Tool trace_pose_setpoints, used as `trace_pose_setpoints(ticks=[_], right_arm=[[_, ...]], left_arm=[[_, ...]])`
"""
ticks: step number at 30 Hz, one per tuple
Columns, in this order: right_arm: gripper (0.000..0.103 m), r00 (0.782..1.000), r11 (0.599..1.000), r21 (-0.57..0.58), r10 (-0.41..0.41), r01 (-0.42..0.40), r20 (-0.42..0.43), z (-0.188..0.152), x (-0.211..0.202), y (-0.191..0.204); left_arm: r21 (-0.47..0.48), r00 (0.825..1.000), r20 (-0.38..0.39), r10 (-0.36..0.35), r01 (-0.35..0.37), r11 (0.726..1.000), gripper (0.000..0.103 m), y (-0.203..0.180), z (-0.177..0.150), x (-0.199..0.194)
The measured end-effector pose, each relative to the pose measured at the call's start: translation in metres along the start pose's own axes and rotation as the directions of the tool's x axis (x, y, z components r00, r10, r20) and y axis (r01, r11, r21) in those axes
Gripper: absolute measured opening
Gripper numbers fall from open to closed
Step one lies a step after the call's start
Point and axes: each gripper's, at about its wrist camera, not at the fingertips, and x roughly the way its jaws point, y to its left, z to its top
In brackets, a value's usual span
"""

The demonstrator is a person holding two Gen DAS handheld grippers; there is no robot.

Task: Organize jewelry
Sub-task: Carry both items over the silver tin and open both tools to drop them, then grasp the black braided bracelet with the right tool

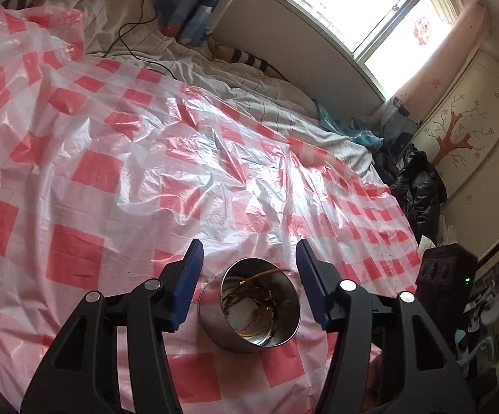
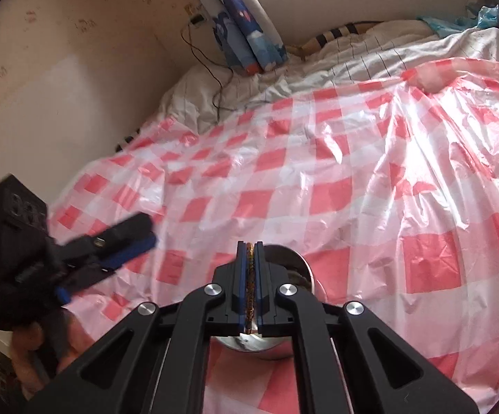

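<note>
A round metal tin (image 1: 249, 305) stands open-topped on the red-and-white checked plastic sheet (image 1: 87, 172), lower centre of the left wrist frame; inside it lies a tangle of thin jewelry (image 1: 249, 302), gold and dark strands, one orange-gold strand resting up against the far rim; individual pieces cannot be told apart. Left gripper (image 1: 249, 253): jaws spread wide, blue pads on either side of the tin and apart from its wall, nothing held. Right gripper (image 2: 249, 245): jaws pressed together on a slim beaded bracelet (image 2: 249, 286), amber and dark beads showing as a narrow strip between the blue pads, lower centre of the right wrist frame; the tin (image 2: 297, 265) sits directly behind and beneath these jaws, only its rim and curved polished wall visible on either side of them. In the same frame the left gripper (image 2: 135, 238) appears blurred at lower left, with the person's left hand (image 2: 39, 348) below it. The sheet covers a bed; beyond it, a rumpled white quilt with thin dark lines (image 1: 249, 93) at upper centre of the left frame; a black cable (image 1: 135, 27) trails over the bedding at upper left; a window (image 1: 380, 10) at upper right; dark clothing (image 1: 418, 186) heaped at right edge, beside a cabinet with a painted tree (image 1: 456, 138).
</note>
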Motion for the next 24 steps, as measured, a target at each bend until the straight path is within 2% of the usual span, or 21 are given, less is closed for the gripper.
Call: trace_pose_setpoints(ticks=[2,6,12,16,21,24], right_arm=[[0.042,0.999,1.000,-0.002,-0.031,0.031,0.025,-0.003,-0.007,-0.003],[0.053,0.996,0.999,-0.006,-0.038,0.038,0.084,-0.005,-0.037,-0.003],[0.057,0.998,0.999,0.049,0.013,-0.016,0.057,-0.044,-0.078,-0.008],[0.063,0.999,0.998,0.065,0.008,-0.011,0.039,-0.084,-0.102,-0.007],[0.064,1.000,1.000,0.013,-0.010,0.011,-0.020,-0.125,-0.107,0.008],[0.064,0.998,0.998,-0.052,-0.045,0.043,-0.045,-0.138,-0.100,0.023]], left_arm=[[0.005,1.000,-0.009,0.007,-0.007,1.000,0.053,0.000,-0.004,-0.004],[0.069,0.999,-0.022,0.042,-0.041,0.997,0.059,-0.007,-0.016,-0.017],[0.135,0.995,-0.030,0.094,-0.089,0.987,0.065,-0.008,-0.041,-0.047],[0.146,0.994,-0.055,0.099,-0.091,0.985,0.066,-0.005,-0.062,-0.064],[0.167,0.990,-0.065,0.122,-0.110,0.980,0.070,-0.007,-0.088,-0.077],[0.124,0.991,-0.063,0.121,-0.112,0.986,0.072,-0.001,-0.103,-0.085]])
